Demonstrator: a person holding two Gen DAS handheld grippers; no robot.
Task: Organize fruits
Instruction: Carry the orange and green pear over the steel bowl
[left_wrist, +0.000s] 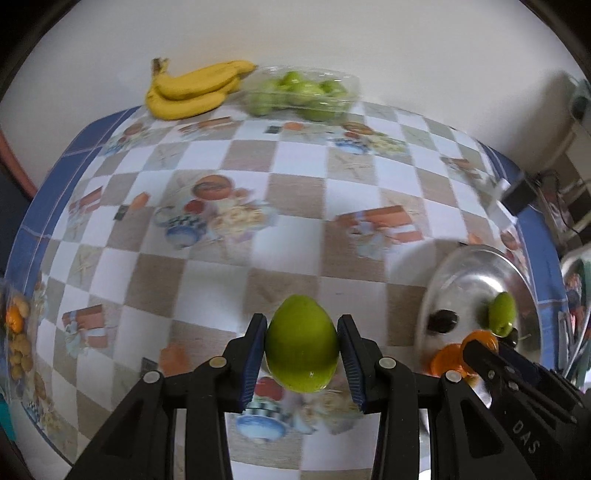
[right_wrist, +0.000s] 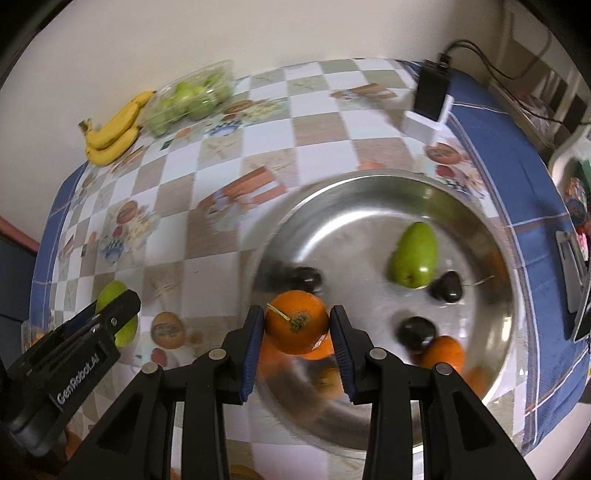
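My left gripper (left_wrist: 302, 350) is shut on a green pear-like fruit (left_wrist: 301, 343), held above the checked tablecloth (left_wrist: 207, 288). My right gripper (right_wrist: 296, 334) is shut on an orange (right_wrist: 295, 319) above the near left part of a steel bowl (right_wrist: 354, 206). In that bowl lie a green fruit (right_wrist: 413, 256), dark plums (right_wrist: 447, 286) and another orange (right_wrist: 443, 350). In the left wrist view the bowl (left_wrist: 469, 269) sits at the right, with the right gripper (left_wrist: 480, 350) and its orange over it. The left gripper (right_wrist: 118, 314) with its green fruit shows at the left of the right wrist view.
Bananas (left_wrist: 192, 90) and a clear plastic tray of green fruit (left_wrist: 299, 94) lie at the far edge by the wall. A black adapter on a white box (right_wrist: 430, 99) stands at the far right. A bag of small fruits (left_wrist: 16, 343) lies at the left edge.
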